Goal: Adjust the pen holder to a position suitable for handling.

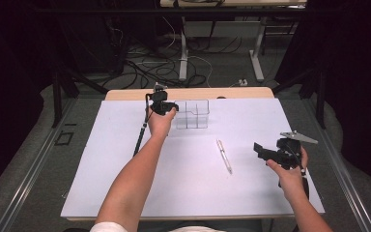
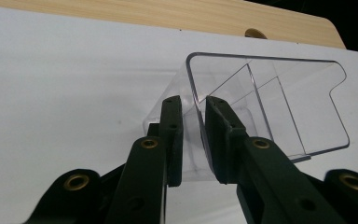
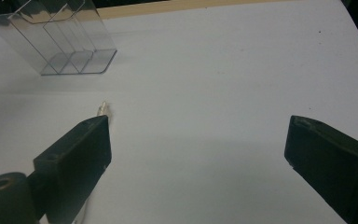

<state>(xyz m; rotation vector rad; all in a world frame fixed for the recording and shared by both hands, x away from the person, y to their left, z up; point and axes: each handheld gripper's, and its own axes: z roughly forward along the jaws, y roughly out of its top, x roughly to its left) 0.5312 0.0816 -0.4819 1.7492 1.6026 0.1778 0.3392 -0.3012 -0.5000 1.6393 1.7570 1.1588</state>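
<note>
The left gripper (image 2: 193,135) pinches one thin wall of the clear plastic box with little dividers (image 1: 192,114), likely to keep it from sliding. The box sits near the far edge of the white table top (image 1: 125,183). That arm stretches far forward. The right gripper (image 1: 262,152) waits with its jaws spread wide, just beside the slim white pen (image 1: 224,155) lying flat nearby, maybe ready to grab it.

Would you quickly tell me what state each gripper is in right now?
Left gripper: shut on the wall of the clear holder.
Right gripper: open, holding nothing, near the pen.
</note>
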